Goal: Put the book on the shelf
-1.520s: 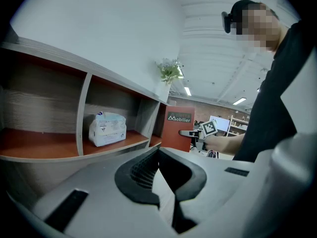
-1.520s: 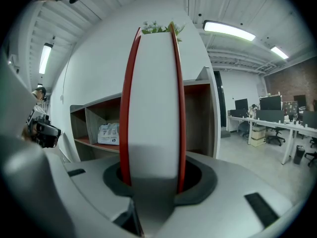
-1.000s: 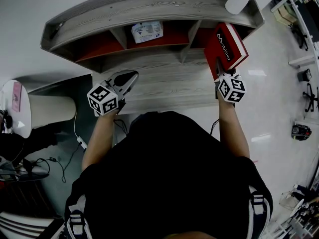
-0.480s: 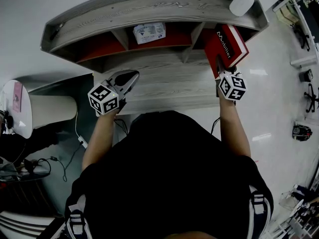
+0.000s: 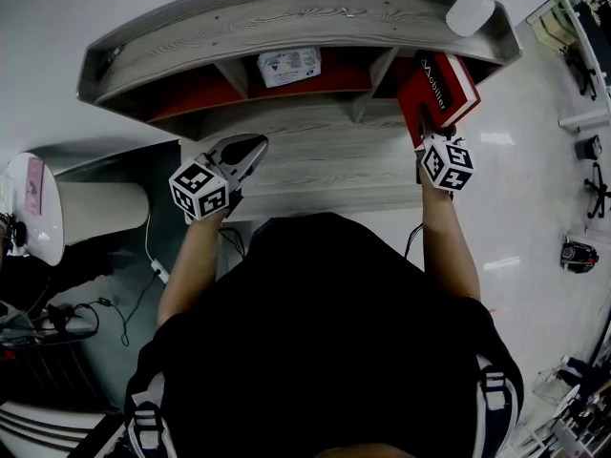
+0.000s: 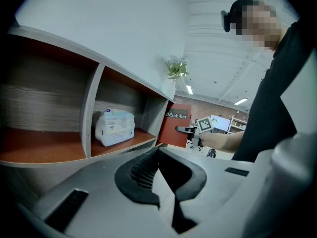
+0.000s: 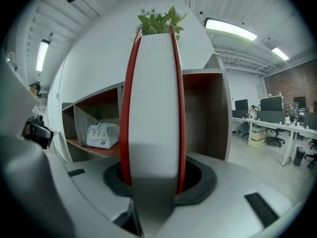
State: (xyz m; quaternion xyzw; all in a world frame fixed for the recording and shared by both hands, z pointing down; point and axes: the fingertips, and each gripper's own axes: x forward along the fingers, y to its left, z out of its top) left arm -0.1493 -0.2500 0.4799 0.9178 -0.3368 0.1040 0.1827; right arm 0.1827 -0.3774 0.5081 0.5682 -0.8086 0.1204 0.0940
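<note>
The book (image 5: 437,92) is red, and the right gripper (image 5: 423,127) holds it upright by its lower edge. In the right gripper view the jaws are clamped on both covers, with the white page edge (image 7: 152,108) facing the camera. The book is at the mouth of the right end compartment of the shelf (image 5: 286,17). I cannot tell whether its far edge is already inside.

The left gripper (image 5: 246,151) hangs in front of the lower board, well apart from the book. Its jaws are together and there is nothing between them. A white package (image 5: 289,65) lies in the middle compartment, on the other side of a divider (image 5: 380,65). A white vase (image 5: 473,12) with a plant stands on top of the shelf, above the right end.

I think the main risk is the height of the book. It is tall for this opening, so its upper corner could hit the top board if the push goes straight in, and the knock could shake the vase. The grip is only on the low edge, so such a contact may turn the book between the jaws. A sideways drift would bring it against the divider. The compartment also looks empty, so when the jaws open the book may fall flat, because it has nothing to lean on.
</note>
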